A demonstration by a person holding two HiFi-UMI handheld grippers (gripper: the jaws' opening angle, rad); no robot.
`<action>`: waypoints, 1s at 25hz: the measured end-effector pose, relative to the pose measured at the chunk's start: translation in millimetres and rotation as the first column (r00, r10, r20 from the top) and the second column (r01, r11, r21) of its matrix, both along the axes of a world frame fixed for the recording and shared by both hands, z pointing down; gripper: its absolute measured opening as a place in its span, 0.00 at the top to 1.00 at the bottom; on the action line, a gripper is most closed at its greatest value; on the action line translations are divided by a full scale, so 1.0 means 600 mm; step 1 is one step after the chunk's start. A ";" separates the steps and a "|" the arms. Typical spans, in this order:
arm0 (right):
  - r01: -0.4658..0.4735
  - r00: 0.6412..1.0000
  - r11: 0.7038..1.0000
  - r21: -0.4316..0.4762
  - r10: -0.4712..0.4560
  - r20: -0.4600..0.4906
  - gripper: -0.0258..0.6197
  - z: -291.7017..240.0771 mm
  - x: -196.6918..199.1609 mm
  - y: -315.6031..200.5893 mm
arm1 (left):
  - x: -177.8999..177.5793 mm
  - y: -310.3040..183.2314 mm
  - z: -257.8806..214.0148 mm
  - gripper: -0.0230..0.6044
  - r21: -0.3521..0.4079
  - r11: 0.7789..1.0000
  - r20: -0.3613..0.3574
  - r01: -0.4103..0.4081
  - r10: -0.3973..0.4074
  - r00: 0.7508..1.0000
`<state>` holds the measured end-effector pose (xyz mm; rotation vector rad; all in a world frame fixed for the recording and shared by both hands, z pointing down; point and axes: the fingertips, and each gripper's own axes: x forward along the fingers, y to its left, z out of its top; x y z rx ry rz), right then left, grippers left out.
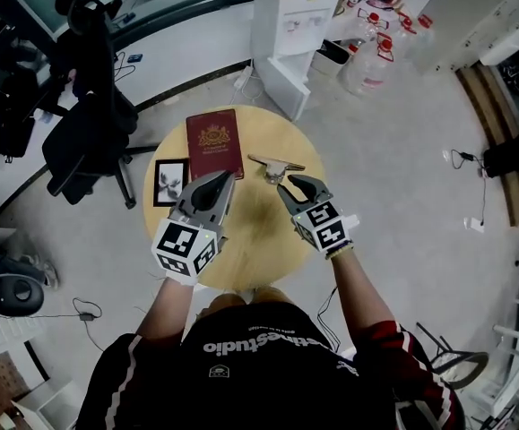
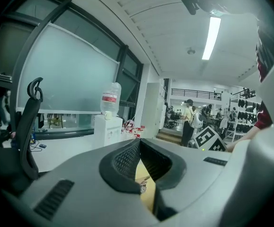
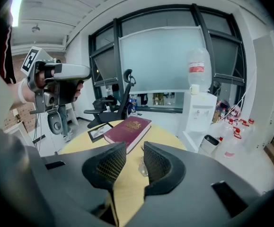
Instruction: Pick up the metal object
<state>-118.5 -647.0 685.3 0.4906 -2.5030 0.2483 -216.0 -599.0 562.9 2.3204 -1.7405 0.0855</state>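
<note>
The metal object (image 1: 275,164) is a small shiny piece with a flat bar on top, lying on the round wooden table (image 1: 250,240) right of a red book (image 1: 214,141). My right gripper (image 1: 293,184) hovers just short of it, open, with nothing between its pads. In the right gripper view the metal object (image 3: 141,167) shows low through the gap of that gripper (image 3: 135,147), beyond the tips. My left gripper (image 1: 222,179) hangs over the table near the book's near corner, its tips meeting, empty. Its own view shows the left gripper (image 2: 139,142) shut, with a sliver of the metal object (image 2: 143,185) below.
A framed picture (image 1: 170,182) lies left of the book. Beyond the table stand a white water dispenser (image 1: 290,16), water bottles (image 1: 371,56) on the floor and a black office chair (image 1: 84,128). Cables run over the floor at right.
</note>
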 end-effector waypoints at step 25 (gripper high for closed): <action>0.164 0.952 0.981 0.108 -0.128 -0.277 0.73 0.222 -0.040 -0.074 | -0.019 -0.043 0.080 0.94 -0.120 0.993 0.039 0.020 -0.016 0.999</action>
